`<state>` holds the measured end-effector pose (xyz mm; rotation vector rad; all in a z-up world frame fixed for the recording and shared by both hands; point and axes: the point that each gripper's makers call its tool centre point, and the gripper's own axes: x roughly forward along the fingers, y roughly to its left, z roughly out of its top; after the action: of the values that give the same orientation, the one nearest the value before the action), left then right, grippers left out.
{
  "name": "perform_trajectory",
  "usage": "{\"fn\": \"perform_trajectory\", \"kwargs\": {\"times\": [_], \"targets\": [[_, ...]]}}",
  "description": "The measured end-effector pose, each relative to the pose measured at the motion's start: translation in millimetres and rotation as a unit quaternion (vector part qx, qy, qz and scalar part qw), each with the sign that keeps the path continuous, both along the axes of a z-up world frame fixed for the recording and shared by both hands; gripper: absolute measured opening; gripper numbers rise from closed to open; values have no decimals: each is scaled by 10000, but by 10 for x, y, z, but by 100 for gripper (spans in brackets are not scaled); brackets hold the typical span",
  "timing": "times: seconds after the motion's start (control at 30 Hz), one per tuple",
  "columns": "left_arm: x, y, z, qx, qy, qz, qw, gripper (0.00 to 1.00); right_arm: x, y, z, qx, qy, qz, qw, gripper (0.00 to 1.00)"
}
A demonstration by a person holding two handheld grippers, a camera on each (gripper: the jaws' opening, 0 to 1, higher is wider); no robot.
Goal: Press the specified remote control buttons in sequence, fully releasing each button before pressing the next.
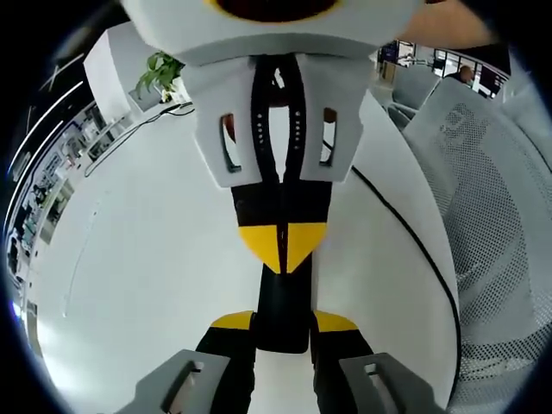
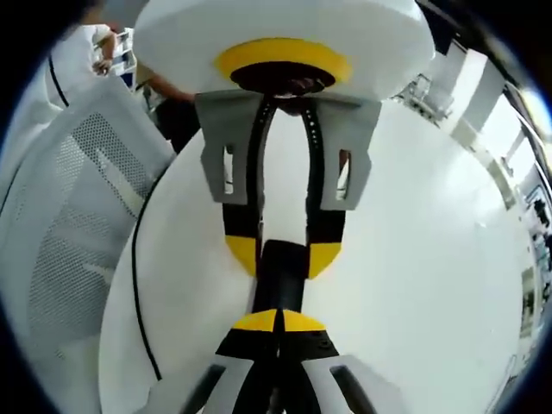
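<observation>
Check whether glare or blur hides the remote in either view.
Left gripper view: sharp, white table bright without washing out, remote a dark featureless strip between the jaws. Right gripper view: softer, table glaring at right, remote again black, buttons unreadable.

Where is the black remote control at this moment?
The remote control lies on the white table, held at one end between the left gripper's yellow tips, while the right gripper, shut, presses down on it from opposite.

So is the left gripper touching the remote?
Touching: in the right gripper view, the left gripper clamps the remote with no gap either side.
</observation>
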<state>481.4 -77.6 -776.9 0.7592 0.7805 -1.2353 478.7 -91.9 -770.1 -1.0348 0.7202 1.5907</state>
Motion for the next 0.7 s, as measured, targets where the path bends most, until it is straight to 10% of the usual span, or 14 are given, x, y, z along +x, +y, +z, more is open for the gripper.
{"fn": "perform_trajectory", "kwargs": {"times": [0.7], "targets": [[2,6,-1,-9,26,22,10000,23,5,3,-3,-217,-45,33,9997,0]]}}
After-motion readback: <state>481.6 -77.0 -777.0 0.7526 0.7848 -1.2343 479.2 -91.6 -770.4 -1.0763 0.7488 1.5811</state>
